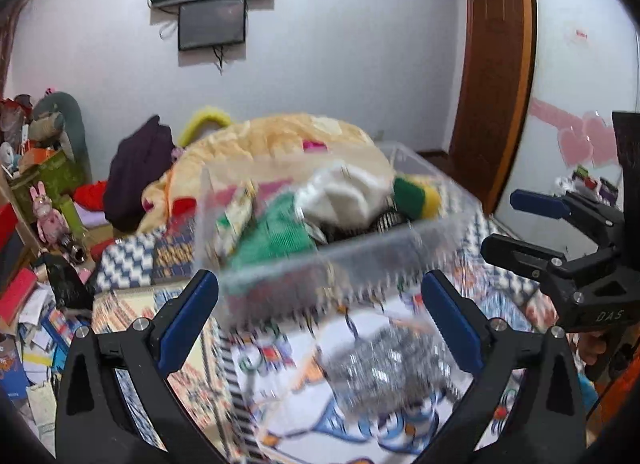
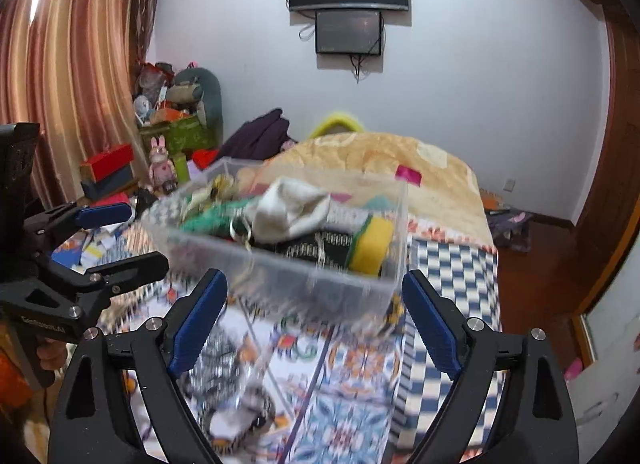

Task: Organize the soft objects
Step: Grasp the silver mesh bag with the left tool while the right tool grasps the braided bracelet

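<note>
A clear plastic bin [image 1: 344, 260] [image 2: 280, 264] sits on the patterned bed. It holds a white cloth [image 1: 344, 195] [image 2: 292, 207], a green knit piece [image 1: 276, 232] [image 2: 208, 219], a yellow-green sponge [image 1: 416, 191] [image 2: 372, 244] and dark striped fabric [image 2: 320, 248]. A silver tinsel scrubber [image 1: 384, 368] lies on the bed in front of the bin. My left gripper [image 1: 320, 316] is open and empty, just before the bin. My right gripper [image 2: 316, 320] is open and empty, also just before the bin. Both views are motion-blurred.
An orange quilt [image 1: 280, 143] [image 2: 380, 155] is piled behind the bin. A dark garment [image 1: 136, 179] lies at the back left. Boxes, toys and papers clutter the floor at left [image 1: 36, 304]. A leopard-print band [image 2: 240, 420] lies on the bed. A wooden door [image 1: 492, 75] is at right.
</note>
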Demonstrator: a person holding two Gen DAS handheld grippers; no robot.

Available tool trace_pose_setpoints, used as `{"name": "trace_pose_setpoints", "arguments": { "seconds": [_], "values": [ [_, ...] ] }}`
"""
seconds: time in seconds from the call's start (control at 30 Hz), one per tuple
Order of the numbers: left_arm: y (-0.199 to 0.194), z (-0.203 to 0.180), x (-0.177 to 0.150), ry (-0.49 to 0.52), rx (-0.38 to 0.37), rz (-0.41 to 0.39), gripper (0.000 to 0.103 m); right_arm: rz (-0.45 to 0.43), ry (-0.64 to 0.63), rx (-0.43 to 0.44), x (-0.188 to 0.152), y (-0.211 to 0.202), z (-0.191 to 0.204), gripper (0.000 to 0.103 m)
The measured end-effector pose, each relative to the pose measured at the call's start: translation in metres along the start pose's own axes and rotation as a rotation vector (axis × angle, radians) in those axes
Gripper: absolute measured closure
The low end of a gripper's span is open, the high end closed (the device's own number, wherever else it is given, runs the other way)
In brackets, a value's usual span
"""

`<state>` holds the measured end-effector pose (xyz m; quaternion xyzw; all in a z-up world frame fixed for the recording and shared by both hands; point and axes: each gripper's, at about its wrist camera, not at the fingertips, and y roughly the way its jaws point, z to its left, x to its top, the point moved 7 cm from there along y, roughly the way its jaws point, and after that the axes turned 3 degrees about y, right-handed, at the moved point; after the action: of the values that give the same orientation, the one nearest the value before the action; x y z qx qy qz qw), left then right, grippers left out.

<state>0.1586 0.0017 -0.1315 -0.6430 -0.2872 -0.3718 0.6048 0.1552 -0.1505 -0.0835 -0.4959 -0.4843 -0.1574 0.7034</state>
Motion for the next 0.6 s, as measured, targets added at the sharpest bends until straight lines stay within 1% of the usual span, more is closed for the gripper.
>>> {"name": "trace_pose_setpoints", "arguments": {
  "seconds": [0.1,0.2,0.33,0.43,0.47,0.5,0.6],
  "values": [
    [0.008,-0.009,-0.021,0.014,-0.012,0.054,0.000,0.039,-0.010,-0.008,-0.017,0.005,0.004,0.015],
    [0.014,-0.013,-0.038,0.026,0.023,0.067,0.000,0.080,-0.010,0.006,-0.035,0.009,0.007,0.015],
    [0.022,-0.020,-0.050,0.013,0.013,0.097,0.000,0.147,0.046,0.061,-0.057,0.016,0.005,0.015],
    [0.026,-0.024,-0.054,0.006,0.000,0.117,0.001,0.176,0.062,0.087,-0.070,0.018,0.008,0.016],
    [0.027,-0.027,-0.055,0.009,-0.003,0.117,0.005,0.181,0.060,0.092,-0.073,0.018,0.010,0.016],
    [0.028,-0.030,-0.056,0.018,-0.007,0.119,0.011,0.186,0.055,0.097,-0.075,0.018,0.013,0.016],
    [0.032,-0.033,-0.059,0.010,-0.036,0.132,0.019,0.189,0.047,0.102,-0.081,0.014,0.021,0.016]
  ]
}}
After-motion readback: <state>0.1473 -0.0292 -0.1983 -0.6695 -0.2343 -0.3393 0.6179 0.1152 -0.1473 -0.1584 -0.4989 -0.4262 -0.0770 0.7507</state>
